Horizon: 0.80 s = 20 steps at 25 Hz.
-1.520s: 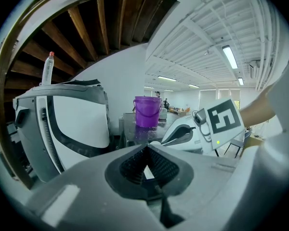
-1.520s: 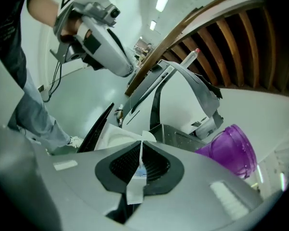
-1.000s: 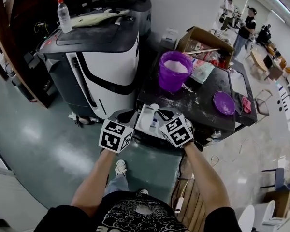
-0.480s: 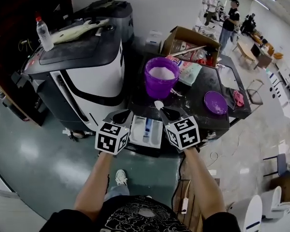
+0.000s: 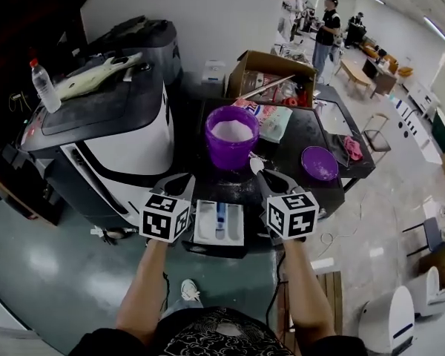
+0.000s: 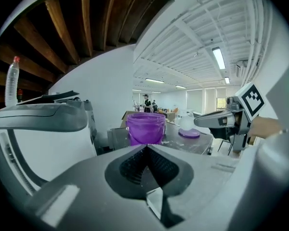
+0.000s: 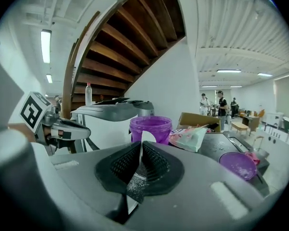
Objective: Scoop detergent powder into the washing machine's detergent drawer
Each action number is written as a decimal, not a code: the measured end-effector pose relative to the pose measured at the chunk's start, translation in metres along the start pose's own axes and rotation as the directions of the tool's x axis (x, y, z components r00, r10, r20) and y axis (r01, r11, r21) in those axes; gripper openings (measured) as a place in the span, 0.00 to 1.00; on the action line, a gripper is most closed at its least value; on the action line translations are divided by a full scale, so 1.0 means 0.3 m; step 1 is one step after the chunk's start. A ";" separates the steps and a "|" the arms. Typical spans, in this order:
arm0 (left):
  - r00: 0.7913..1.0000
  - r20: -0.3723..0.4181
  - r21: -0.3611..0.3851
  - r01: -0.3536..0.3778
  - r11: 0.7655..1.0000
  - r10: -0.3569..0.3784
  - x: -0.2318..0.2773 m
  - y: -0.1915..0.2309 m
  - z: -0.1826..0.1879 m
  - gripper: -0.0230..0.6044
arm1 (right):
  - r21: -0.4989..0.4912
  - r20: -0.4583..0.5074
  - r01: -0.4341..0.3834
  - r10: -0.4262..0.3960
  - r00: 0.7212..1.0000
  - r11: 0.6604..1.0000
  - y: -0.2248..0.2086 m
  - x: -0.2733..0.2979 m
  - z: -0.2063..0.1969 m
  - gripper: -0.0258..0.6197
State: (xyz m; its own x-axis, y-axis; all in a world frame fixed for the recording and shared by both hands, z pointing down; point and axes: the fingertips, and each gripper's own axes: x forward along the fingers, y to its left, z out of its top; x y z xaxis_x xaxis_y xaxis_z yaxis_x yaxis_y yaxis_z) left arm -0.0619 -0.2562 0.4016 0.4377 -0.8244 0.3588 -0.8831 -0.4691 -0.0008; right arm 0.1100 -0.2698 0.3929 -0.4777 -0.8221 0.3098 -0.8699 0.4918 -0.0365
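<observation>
The white detergent drawer (image 5: 219,223) stands pulled out below the front edge of the black top (image 5: 293,143). A purple bucket (image 5: 231,136) with white powder in it stands on that top, behind the drawer. My right gripper (image 5: 261,173) is shut on a white scoop (image 5: 255,164), held right of the drawer and in front of the bucket. In the right gripper view the scoop (image 7: 147,137) sticks up between the powder-dusted jaws of the right gripper (image 7: 141,148). My left gripper (image 5: 184,180) hovers left of the drawer. In its own view the left gripper (image 6: 147,150) is shut and holds nothing.
A purple lid (image 5: 320,162) lies on the black top at the right. A cardboard box (image 5: 271,76) sits behind the bucket. A white and black machine (image 5: 126,147) with a plastic bottle (image 5: 43,86) on it stands at the left. People stand far back.
Both grippers have drawn apart, so the drawer now shows between them. The right gripper has carried the scoop from over the drawer to its right side, nearer the bucket.
</observation>
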 end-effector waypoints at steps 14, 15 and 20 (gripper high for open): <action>0.998 0.028 0.038 0.062 0.997 -0.063 0.106 0.055 0.089 0.04 | 0.009 0.043 0.162 -0.162 0.986 0.987 -0.066 -0.006 0.049 0.09; 0.997 0.030 0.040 0.064 0.997 -0.065 0.108 0.057 0.094 0.04 | 0.008 0.045 0.167 -0.168 0.985 0.986 -0.068 -0.006 0.050 0.09; 0.997 0.035 0.040 0.066 0.997 -0.068 0.114 0.069 0.098 0.04 | 0.024 0.053 0.182 -0.183 0.982 0.983 -0.067 -0.006 0.049 0.09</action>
State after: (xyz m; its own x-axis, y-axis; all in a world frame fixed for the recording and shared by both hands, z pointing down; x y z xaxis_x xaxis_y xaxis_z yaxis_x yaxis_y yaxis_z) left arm -0.0603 -0.3033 0.3862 0.5020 -0.8016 0.3247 -0.8448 -0.5348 -0.0141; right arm 0.1265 -0.2826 0.3791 -0.3160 -0.9122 0.2609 -0.9451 0.3267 -0.0027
